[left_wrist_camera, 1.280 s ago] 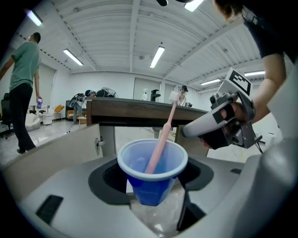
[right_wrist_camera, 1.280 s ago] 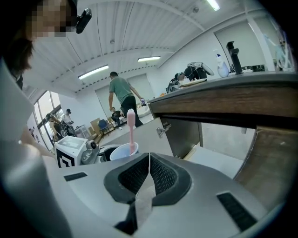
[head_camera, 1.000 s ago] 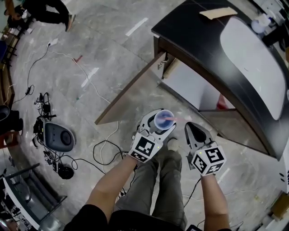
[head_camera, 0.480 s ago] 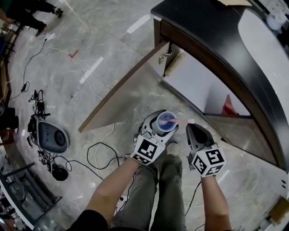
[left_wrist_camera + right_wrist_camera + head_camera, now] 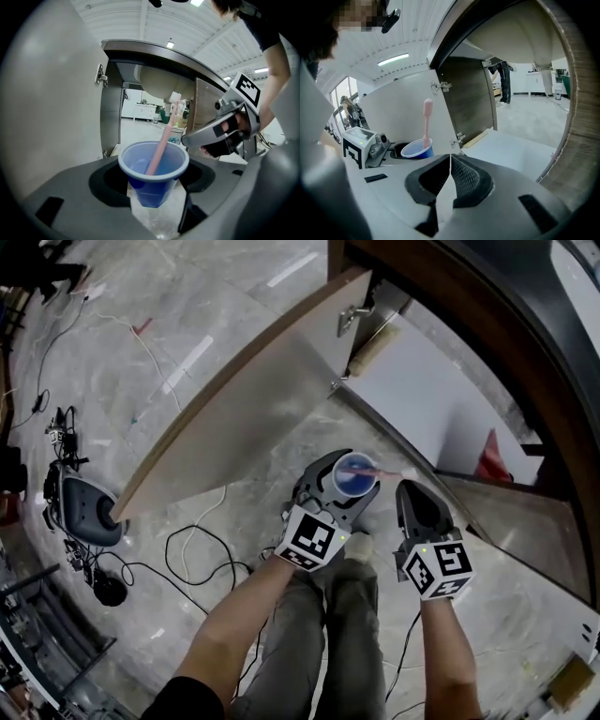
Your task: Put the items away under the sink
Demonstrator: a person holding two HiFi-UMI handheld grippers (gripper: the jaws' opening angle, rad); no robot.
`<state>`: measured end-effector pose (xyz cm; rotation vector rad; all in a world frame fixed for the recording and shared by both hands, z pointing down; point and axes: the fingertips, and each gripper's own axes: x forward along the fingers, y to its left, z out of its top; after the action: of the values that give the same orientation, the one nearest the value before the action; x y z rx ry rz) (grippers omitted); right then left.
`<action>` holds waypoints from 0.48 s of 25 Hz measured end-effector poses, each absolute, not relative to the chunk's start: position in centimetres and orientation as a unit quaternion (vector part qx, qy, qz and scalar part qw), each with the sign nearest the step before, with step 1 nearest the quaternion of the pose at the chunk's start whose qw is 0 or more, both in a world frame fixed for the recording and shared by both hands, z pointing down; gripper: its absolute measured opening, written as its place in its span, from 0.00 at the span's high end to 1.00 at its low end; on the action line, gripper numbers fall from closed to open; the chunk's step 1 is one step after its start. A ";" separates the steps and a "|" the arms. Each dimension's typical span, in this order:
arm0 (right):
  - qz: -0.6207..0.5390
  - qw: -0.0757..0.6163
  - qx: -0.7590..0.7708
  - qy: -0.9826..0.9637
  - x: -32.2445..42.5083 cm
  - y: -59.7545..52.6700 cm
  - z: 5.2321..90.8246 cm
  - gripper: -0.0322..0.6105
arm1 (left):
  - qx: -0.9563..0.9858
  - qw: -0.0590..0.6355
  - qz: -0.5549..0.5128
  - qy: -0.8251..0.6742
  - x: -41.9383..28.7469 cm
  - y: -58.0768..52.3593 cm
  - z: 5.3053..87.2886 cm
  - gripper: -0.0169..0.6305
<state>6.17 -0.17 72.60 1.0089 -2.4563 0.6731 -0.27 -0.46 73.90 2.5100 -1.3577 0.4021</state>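
Left gripper [image 5: 349,487] jaws clamp an upright blue plastic cup [image 5: 152,174] with a pink toothbrush [image 5: 162,139] leaning in it, white under-sink cabinet floor [image 5: 424,416] straight ahead-right, while right gripper [image 5: 450,165], jaws pressed together on nothing, is nearer it.

The toothbrush [image 5: 376,472] stands in the cup [image 5: 353,480], between the left gripper's [image 5: 348,468] jaws. From the cup, the right gripper [image 5: 413,499] lies at 3 o'clock, the door [image 5: 251,401] at 10, the cabinet [image 5: 427,395] at 1.

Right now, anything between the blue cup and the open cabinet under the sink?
Nothing: head view shows only bare floor between the blue cup and the cabinet.
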 end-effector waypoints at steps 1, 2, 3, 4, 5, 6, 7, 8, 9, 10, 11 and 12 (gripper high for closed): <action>0.239 0.201 0.361 -0.879 6.1 -0.3 73.3 0.89 | 0.864 0.130 0.139 -0.467 -0.2 -0.6 74.6 0.52; 0.236 0.203 0.361 -0.879 6.1 -0.5 74.0 0.89 | 0.864 0.130 0.141 -0.467 -0.2 -0.7 75.2 0.52; 0.234 0.204 0.361 -0.879 6.0 -0.6 74.6 0.89 | 0.863 0.130 0.143 -0.466 -0.2 -0.8 75.9 0.52; 0.232 0.205 0.362 -0.879 6.0 -0.8 75.2 0.89 | 0.863 0.130 0.146 -0.466 -0.2 -0.9 76.5 0.52; 0.231 0.204 0.363 -0.879 6.0 -1.0 75.8 0.89 | 0.862 0.130 0.149 -0.466 -0.2 -1.0 77.1 0.52; 0.231 0.203 0.364 -0.879 6.0 -1.3 76.3 0.89 | 0.861 0.130 0.151 -0.468 -0.2 -1.2 77.6 0.52; 0.230 0.201 0.366 -0.879 6.1 -1.5 76.9 0.89 | 0.860 0.131 0.151 -0.469 -0.3 -1.4 78.1 0.52; 0.230 0.199 0.369 -0.878 6.2 -1.8 77.4 0.89 | 0.859 0.132 0.150 -0.471 -0.3 -1.6 78.4 0.52; 0.230 0.198 0.371 -0.878 6.2 -1.9 77.9 0.89 | 0.858 0.133 0.148 -0.473 -0.3 -1.8 78.7 0.52; 0.229 0.197 0.372 -0.878 6.2 -2.1 78.4 0.89 | 0.858 0.133 0.146 -0.475 -0.4 -2.0 79.1 0.52; 0.228 0.196 0.373 -0.878 6.2 -2.3 79.0 0.89 | 0.857 0.133 0.145 -0.476 -0.4 -2.2 79.4 0.52; 0.227 0.196 0.374 -0.878 6.2 -2.4 79.5 0.89 | 0.857 0.131 0.145 -0.476 -0.3 -2.4 79.8 0.52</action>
<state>6.18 -2.39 79.46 1.0474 -2.4596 0.6356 -0.35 -2.36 79.83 2.4893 -1.3820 0.4208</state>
